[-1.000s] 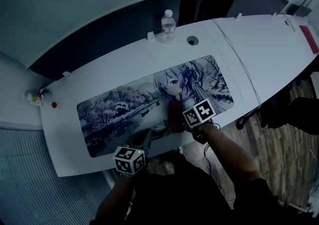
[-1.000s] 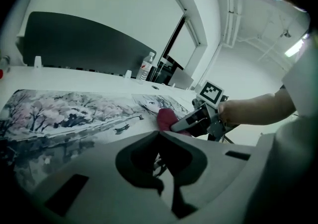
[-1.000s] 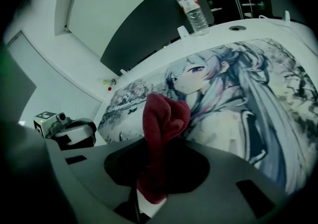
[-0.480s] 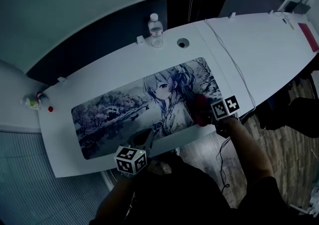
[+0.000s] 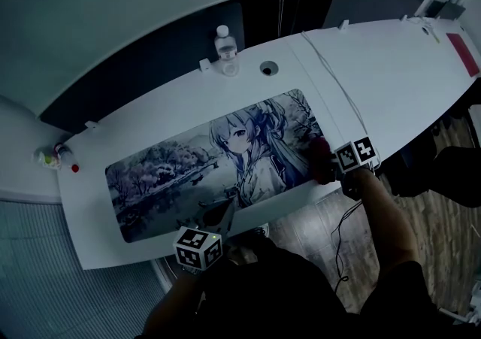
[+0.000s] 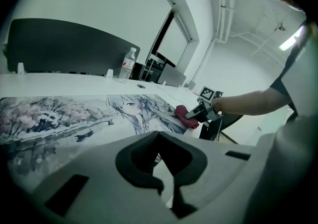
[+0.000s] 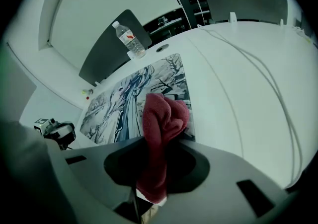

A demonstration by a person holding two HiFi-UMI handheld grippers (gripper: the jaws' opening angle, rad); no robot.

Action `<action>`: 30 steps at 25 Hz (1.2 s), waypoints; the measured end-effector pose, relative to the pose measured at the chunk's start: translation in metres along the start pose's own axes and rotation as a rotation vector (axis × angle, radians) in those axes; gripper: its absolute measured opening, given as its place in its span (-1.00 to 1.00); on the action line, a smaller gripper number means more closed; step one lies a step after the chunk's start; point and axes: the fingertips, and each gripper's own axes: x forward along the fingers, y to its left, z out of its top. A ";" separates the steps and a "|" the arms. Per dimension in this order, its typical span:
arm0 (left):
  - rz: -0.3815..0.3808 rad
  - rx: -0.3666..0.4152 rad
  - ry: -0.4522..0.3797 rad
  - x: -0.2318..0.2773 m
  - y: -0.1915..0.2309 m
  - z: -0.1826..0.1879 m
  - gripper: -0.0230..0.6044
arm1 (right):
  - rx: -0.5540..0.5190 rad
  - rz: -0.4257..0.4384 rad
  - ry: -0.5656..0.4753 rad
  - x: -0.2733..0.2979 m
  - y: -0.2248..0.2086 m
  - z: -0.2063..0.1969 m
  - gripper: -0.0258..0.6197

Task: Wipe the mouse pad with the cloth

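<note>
Right gripper view: right gripper [image 7: 157, 166] pinches cloth [image 7: 163, 118], pressed on mouse pad [image 7: 124, 100] edge.

Red fabric cloth [image 7: 161, 118]: lower end lost inside right gripper [image 7: 159, 161] (only bunched top shows). Illustrated rectangular mouse pad [image 5: 188, 172]: near right end partly behind cloth. Small coloured items [image 5: 51, 155] by white table's [image 5: 391, 67] left end: too small to tell. Clear plastic bottle [image 5: 224, 48]: label unreadable.

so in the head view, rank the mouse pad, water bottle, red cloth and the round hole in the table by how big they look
1. Mouse pad, largest by far.
2. Water bottle and cloth: about alike, can't separate them.
3. Round hole, smallest.
</note>
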 end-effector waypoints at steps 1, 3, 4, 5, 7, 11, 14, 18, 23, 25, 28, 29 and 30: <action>-0.002 0.003 0.001 0.000 -0.003 -0.001 -0.91 | -0.003 -0.001 0.006 -0.002 -0.002 0.000 -0.57; -0.002 0.005 -0.003 -0.001 -0.005 -0.001 -0.91 | -0.009 -0.001 0.015 -0.003 -0.003 0.001 -0.57; -0.001 0.003 -0.005 -0.001 -0.006 -0.001 -0.91 | -0.015 -0.002 0.018 -0.003 -0.002 0.002 -0.57; 0.000 0.001 -0.008 -0.002 -0.006 -0.001 -0.91 | -0.024 -0.005 0.022 -0.003 -0.001 0.002 -0.57; 0.000 -0.002 -0.013 -0.003 -0.007 0.000 -0.91 | -0.045 -0.014 0.022 -0.004 0.001 0.004 -0.57; 0.002 -0.009 -0.021 -0.005 -0.006 0.000 -0.91 | -0.043 -0.030 -0.038 -0.008 0.004 0.023 -0.57; 0.004 -0.012 -0.024 -0.006 -0.004 0.000 -0.91 | -0.051 -0.066 -0.037 -0.007 0.002 0.041 -0.57; 0.011 -0.019 -0.030 -0.008 -0.004 0.001 -0.91 | -0.052 -0.164 0.017 -0.005 -0.009 0.063 -0.57; 0.037 -0.042 -0.039 -0.017 0.002 -0.001 -0.91 | -0.117 -0.252 0.107 0.008 -0.018 0.082 -0.57; 0.051 -0.053 -0.047 -0.021 0.007 -0.002 -0.91 | -0.140 -0.263 0.145 0.011 -0.017 0.083 -0.57; 0.063 -0.070 -0.060 -0.027 0.012 -0.004 -0.91 | -0.147 -0.238 0.166 0.016 -0.010 0.084 -0.57; 0.065 -0.076 -0.064 -0.030 0.012 -0.005 -0.91 | -0.146 -0.229 0.165 0.018 -0.007 0.084 -0.57; 0.066 -0.081 -0.069 -0.032 0.013 -0.005 -0.91 | -0.144 -0.232 0.167 0.019 -0.005 0.085 -0.57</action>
